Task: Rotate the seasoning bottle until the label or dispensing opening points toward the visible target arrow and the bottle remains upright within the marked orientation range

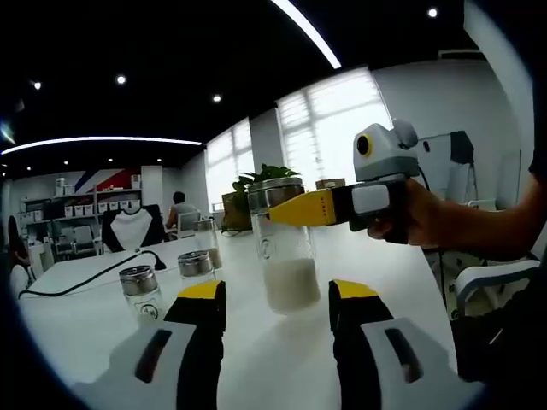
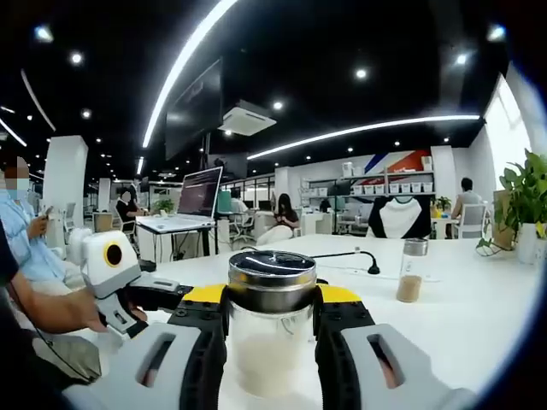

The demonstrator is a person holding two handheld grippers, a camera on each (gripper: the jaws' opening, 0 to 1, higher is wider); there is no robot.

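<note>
Where clamped: seasoning bottle (image 2: 271, 318) between fingers (image 2: 205, 320)

Yellow-tipped black tool (image 1: 278, 303), grey housing

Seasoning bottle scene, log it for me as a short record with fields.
held item: seasoning bottle, glass, metal lid, white powder inside
bottle pose: upright on the white table
right gripper: shut on the bottle just under the lid
left gripper: open, jaws either side of the bottle, not touching
nearby: two small jars, black cable, jar of brown powder
target arrow: not seen
</note>
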